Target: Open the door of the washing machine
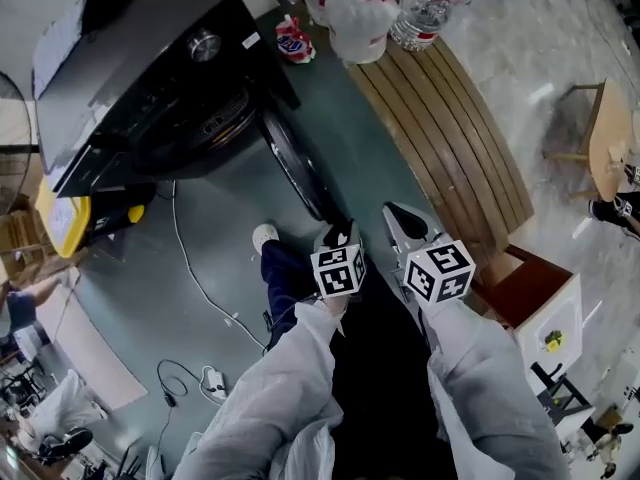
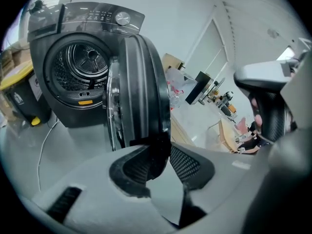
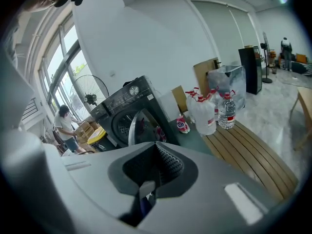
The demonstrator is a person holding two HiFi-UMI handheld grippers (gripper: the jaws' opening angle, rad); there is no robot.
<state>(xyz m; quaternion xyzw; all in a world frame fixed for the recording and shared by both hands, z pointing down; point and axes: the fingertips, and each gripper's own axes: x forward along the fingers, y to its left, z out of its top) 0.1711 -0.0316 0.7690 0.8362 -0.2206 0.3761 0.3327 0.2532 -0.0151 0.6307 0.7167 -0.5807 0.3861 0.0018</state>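
The dark front-loading washing machine (image 1: 150, 88) stands at the upper left of the head view, its round door (image 1: 295, 168) swung wide out over the green floor. In the left gripper view the drum (image 2: 80, 65) is exposed and the door (image 2: 139, 82) stands edge-on right in front. My left gripper (image 1: 338, 230) is at the door's free edge; its jaws (image 2: 161, 160) are apart with that dark edge between the tips and a gap on the right side. My right gripper (image 1: 398, 213) hovers beside it, right of the door, with its pads (image 3: 168, 162) together and nothing in them.
A slatted wooden bench (image 1: 450, 138) runs along the right, with white jugs (image 1: 355, 13) and a water bottle (image 1: 420, 13) at its far end. A yellow bin (image 1: 65, 218) sits left of the machine. A white cable (image 1: 190, 258) trails over the floor. A person (image 3: 63, 126) stands by boxes.
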